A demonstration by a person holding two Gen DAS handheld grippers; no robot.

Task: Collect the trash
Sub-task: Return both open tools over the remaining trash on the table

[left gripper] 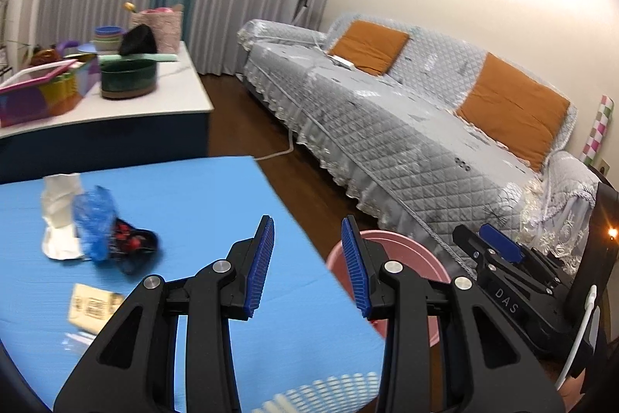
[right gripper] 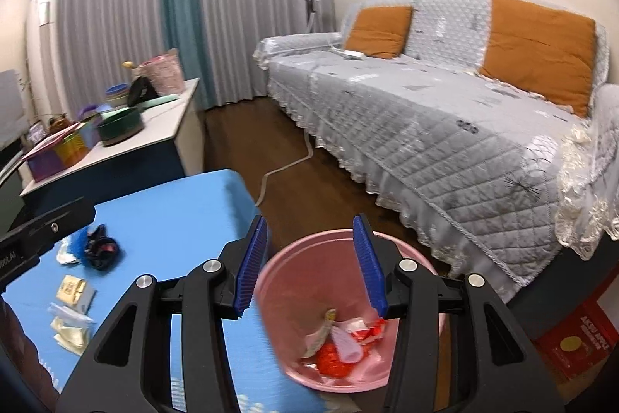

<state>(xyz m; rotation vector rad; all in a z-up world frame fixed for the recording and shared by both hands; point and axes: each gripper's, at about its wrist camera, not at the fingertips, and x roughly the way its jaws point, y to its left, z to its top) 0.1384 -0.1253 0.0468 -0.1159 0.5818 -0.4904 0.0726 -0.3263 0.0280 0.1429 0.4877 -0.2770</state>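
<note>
A pink bin [right gripper: 298, 281] stands on the floor at the blue table's [right gripper: 166, 219] right edge, with red and white wrappers [right gripper: 344, 339] inside. My right gripper [right gripper: 309, 266] is open and empty above the bin's mouth. My left gripper [left gripper: 307, 266] is open and empty over the blue table's [left gripper: 193, 204] right edge, with the bin [left gripper: 410, 258] behind it. On the table lie a white crumpled paper [left gripper: 58, 215], a blue plastic wrapper [left gripper: 94, 223], a dark red-patterned wrapper [left gripper: 131, 242] and a tan packet [left gripper: 91, 306]. The right gripper also shows in the left wrist view [left gripper: 499, 250].
A grey-covered sofa [right gripper: 445, 119] with orange cushions fills the right side. A white side table [left gripper: 127, 99] holds a green pot, bowls and colourful boxes. A white cable [right gripper: 286, 169] runs over the wooden floor. A red box [right gripper: 580, 343] sits by the sofa.
</note>
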